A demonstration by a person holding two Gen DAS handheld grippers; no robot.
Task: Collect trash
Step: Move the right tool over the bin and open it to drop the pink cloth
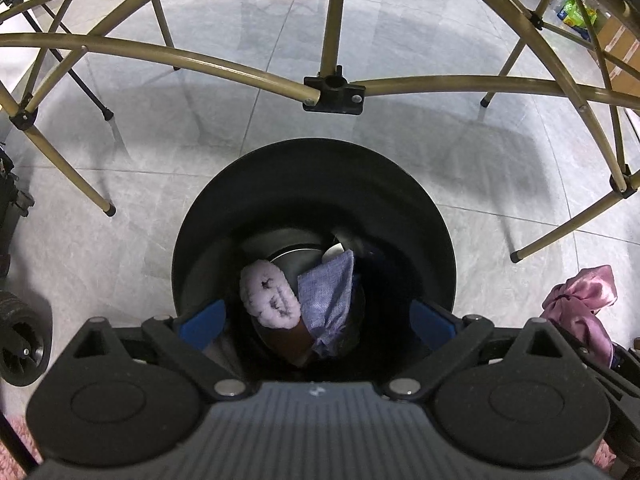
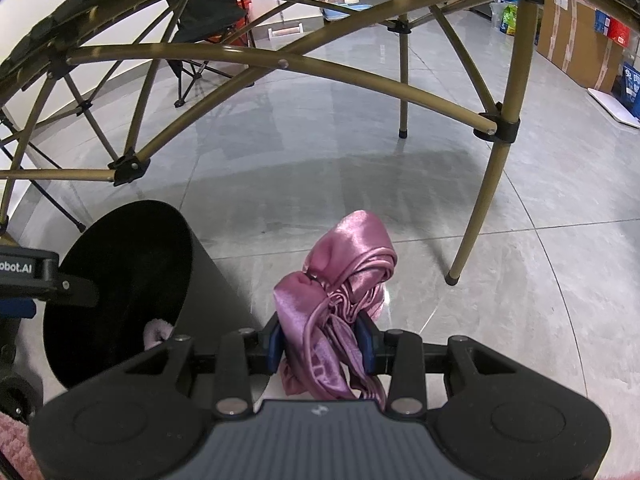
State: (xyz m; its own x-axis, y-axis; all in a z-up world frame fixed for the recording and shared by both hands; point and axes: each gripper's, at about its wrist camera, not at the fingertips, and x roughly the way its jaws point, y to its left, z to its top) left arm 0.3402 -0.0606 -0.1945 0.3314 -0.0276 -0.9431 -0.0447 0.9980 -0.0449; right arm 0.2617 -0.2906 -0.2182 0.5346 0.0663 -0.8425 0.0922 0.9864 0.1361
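Observation:
A black round bin (image 1: 420, 208) stands on the grey tiled floor. Inside it lie a fluffy lilac item (image 1: 268, 294) and a blue-grey cloth (image 1: 330, 292). My left gripper (image 1: 316, 320) is open and empty, right over the bin's mouth. My right gripper (image 2: 323, 344) is shut on a crumpled pink satin cloth (image 2: 348, 264), held above the floor just right of the bin (image 2: 120, 280). The pink cloth also shows in the left wrist view (image 1: 580, 304). The left gripper's body (image 2: 36, 280) shows over the bin's left rim.
A folding table's gold metal frame (image 1: 332, 92) arches over the bin, with legs (image 2: 480, 208) down to the floor. Cardboard boxes (image 2: 576, 48) line the right wall. A black folding chair (image 2: 208, 28) stands behind. A small black wheel (image 1: 24, 344) is at the left.

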